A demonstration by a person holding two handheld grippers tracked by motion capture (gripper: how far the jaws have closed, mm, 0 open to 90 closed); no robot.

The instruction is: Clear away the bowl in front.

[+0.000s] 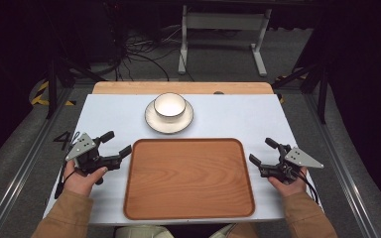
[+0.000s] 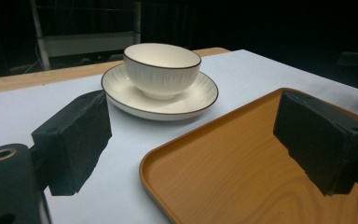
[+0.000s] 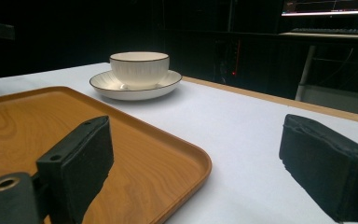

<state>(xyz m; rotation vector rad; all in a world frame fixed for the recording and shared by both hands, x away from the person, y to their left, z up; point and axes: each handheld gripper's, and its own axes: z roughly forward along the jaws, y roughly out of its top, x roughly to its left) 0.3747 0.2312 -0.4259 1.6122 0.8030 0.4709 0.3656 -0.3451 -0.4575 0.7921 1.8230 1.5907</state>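
Resting at the left edge of the worktop (image 1: pixel 114 116), the left gripper (image 1: pixel 115 144) has its fingers (image 2: pixel 72 140) spread wide with nothing between them, one over the bare white surface and the other above the near left corner of the wooden tray (image 1: pixel 188 178). The right gripper (image 1: pixel 263 152) sits just off the tray's right edge, its fingers (image 3: pixel 77 163) likewise spread and holding nothing; in the right gripper view one finger hangs over the tray's rim and the other over the white surface. Each gripper is held in one of the person's hands, tan sleeves coming in from the bottom of the high view. The tray lies flat and bare between the two grippers, near the front of the worktop. Beyond its far edge, apart from it, stands a white bowl (image 1: pixel 169 105) with a dark rim, upright on a matching saucer (image 1: pixel 153 120); both are well apart from either gripper, somewhat nearer the left one. A strip of bare wood runs along the far edge of the worktop.
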